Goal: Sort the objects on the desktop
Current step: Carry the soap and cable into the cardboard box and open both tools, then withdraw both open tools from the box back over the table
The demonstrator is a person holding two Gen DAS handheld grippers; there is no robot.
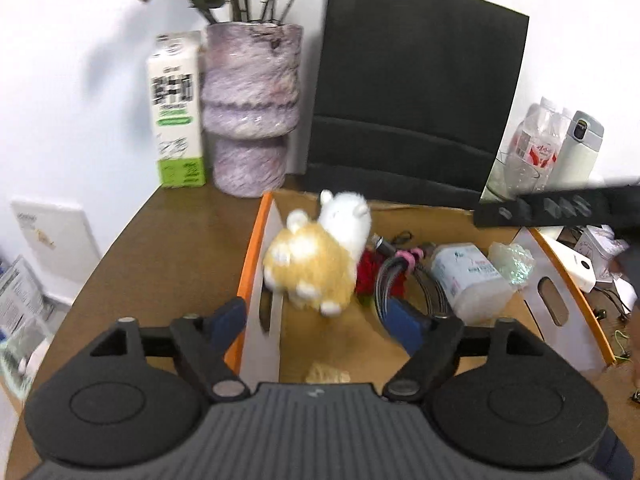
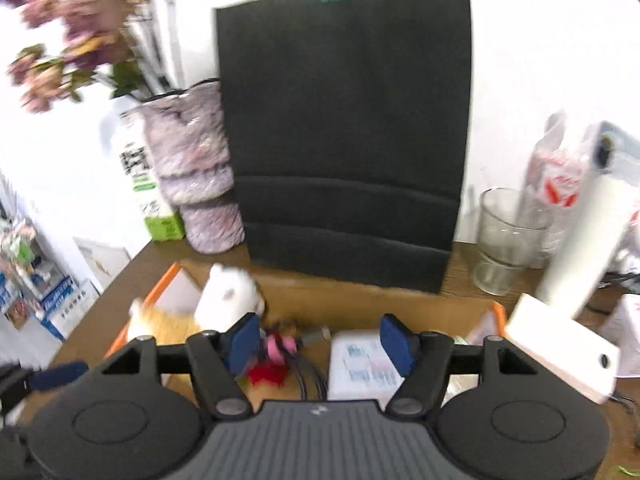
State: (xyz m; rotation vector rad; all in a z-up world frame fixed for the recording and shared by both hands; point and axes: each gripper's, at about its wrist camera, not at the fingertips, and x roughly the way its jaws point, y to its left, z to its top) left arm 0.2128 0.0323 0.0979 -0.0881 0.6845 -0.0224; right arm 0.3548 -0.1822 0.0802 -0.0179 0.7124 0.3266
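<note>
A cardboard box [image 1: 249,268] with orange edges stands on the brown desk. Inside it at the left lies a white and yellow plush toy [image 1: 316,260], blurred, just ahead of my left gripper [image 1: 316,320]. That gripper is open and its blue pads [image 1: 230,318] do not touch the toy. The box also holds a coiled cable with a pink tie [image 2: 278,346], a red item [image 2: 266,374] and a white tissue packet [image 2: 364,364]. My right gripper [image 2: 320,340] hangs open above these with nothing between its fingers. In the left wrist view the right gripper [image 1: 560,208] shows as a dark bar.
A black paper bag [image 1: 412,92] stands behind the box, with a marbled vase [image 1: 250,112] and a carton [image 1: 176,112] to its left. At the right are a glass [image 2: 506,240], a plastic bottle [image 1: 536,148], a white flask [image 1: 580,148] and a white slab [image 2: 560,352].
</note>
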